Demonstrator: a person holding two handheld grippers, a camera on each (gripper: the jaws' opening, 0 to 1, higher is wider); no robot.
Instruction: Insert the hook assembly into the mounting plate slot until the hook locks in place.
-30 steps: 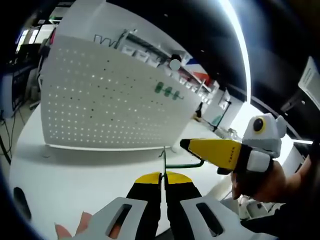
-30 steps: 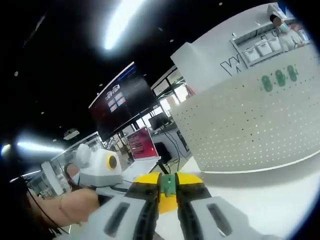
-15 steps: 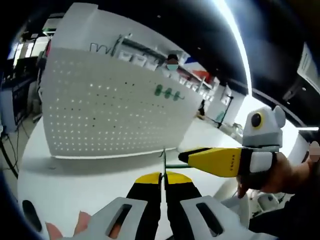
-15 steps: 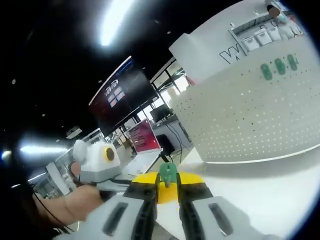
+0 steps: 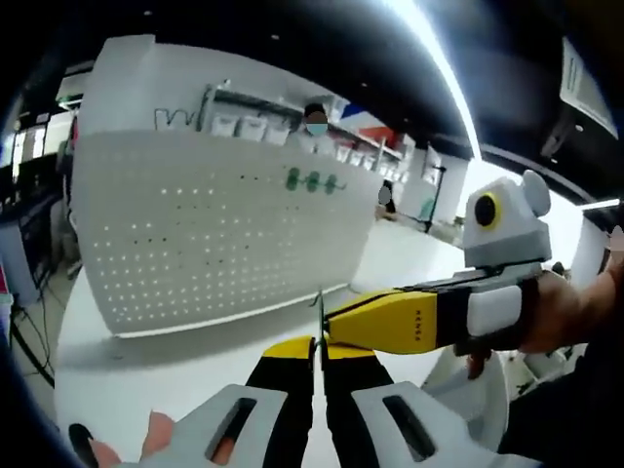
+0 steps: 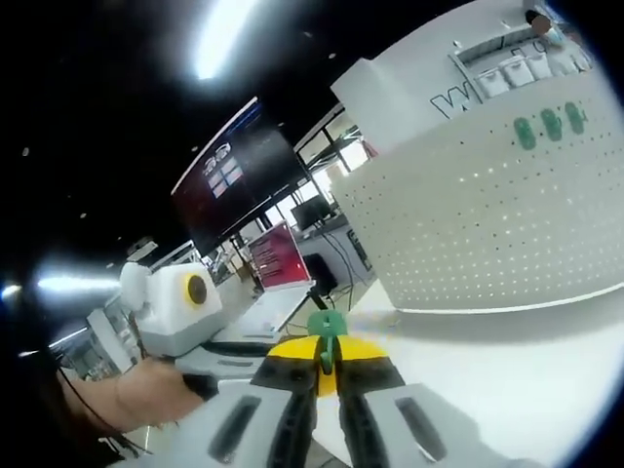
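Behind everything in both views: one white pegboard, upright on the white table, three green pegs in a row near its upper edge. In front of the pegboard in the left gripper view: left gripper, jaws pressed narrow on a thin green wire rising between the yellow tips; right gripper reaching in from the right, held in a hand, its yellow tip just beside that wire. In front of the pegboard in the right gripper view: right gripper, jaws nipped on one small green hook poking up past the tips. Left of it, the left gripper in a hand. Contact between hook and wire: cannot tell.
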